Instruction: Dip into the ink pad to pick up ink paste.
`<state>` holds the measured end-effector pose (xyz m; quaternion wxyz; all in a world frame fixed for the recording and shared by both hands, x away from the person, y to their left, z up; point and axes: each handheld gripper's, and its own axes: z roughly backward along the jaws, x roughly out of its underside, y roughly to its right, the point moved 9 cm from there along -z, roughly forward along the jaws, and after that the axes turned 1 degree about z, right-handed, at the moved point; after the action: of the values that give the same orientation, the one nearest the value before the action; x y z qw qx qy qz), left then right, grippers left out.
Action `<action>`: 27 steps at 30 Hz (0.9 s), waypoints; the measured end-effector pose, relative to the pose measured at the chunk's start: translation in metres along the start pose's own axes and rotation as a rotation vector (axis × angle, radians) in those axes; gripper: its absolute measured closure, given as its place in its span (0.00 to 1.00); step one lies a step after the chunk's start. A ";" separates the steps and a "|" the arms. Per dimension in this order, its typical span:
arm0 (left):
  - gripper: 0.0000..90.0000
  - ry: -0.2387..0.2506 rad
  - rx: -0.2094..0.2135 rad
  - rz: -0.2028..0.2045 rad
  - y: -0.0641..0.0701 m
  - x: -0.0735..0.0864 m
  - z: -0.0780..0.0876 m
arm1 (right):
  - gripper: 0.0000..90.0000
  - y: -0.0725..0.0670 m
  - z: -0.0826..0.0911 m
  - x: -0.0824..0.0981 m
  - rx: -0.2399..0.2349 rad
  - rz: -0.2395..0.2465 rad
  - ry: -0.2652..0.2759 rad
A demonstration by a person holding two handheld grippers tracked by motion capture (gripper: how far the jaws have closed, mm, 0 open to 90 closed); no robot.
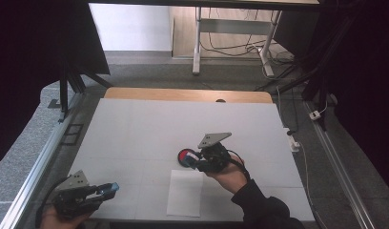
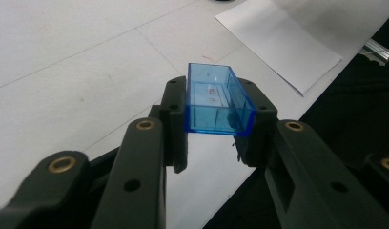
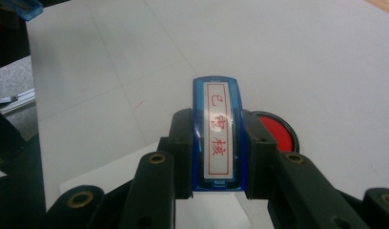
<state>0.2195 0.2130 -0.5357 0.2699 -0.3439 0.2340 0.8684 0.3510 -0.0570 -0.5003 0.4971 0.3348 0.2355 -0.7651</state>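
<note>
Left tongs (image 1: pixel 109 189) at the desk's (image 1: pixel 135 129) near left corner, clamped on a clear blue cap (image 2: pixel 219 100). Paper sheet (image 1: pixel 185 192) near the front edge. Beyond it, right tongs (image 1: pixel 196 160) clamped on a blue stamp (image 3: pixel 217 136), just above the red ink pad (image 1: pixel 185 156).

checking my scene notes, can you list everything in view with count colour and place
stamp: 1, blue body with a white label in red characters, clamped between the right gripper's fingers
stamp cap: 1, clear blue, open box shape, clamped between the left gripper's fingers
ink pad: 1, round, red in a black case, on the mat just left of the right gripper
paper sheet: 1, white, on the mat near its front edge
table mat: 1, white, covering the wooden table
left gripper: 1, black, front left corner of the mat
right gripper: 1, black, above the mat by the ink pad
</note>
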 end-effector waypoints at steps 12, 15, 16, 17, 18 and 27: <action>0.75 0.000 0.000 0.003 0.000 0.000 0.000 | 0.78 -0.016 0.014 0.002 -0.014 0.007 0.023; 0.75 -0.001 0.000 0.003 0.000 0.000 0.000 | 0.78 -0.020 0.017 0.003 -0.016 0.013 0.025; 0.75 -0.001 0.000 0.003 0.000 0.000 0.000 | 0.78 -0.021 0.018 0.004 -0.016 0.016 0.024; 0.75 0.000 0.000 0.003 0.000 0.000 0.000 | 0.78 -0.022 0.018 0.004 -0.017 0.022 0.023; 0.75 0.000 0.002 0.003 0.000 0.000 0.000 | 0.78 -0.024 0.018 0.004 -0.016 0.024 0.027; 0.75 -0.001 0.000 -0.001 0.000 0.000 0.000 | 0.78 -0.029 0.018 0.011 -0.026 0.032 0.015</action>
<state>0.2194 0.2128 -0.5355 0.2704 -0.3438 0.2336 0.8684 0.3160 -0.0641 -0.4956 0.5117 0.3378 0.2436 -0.7515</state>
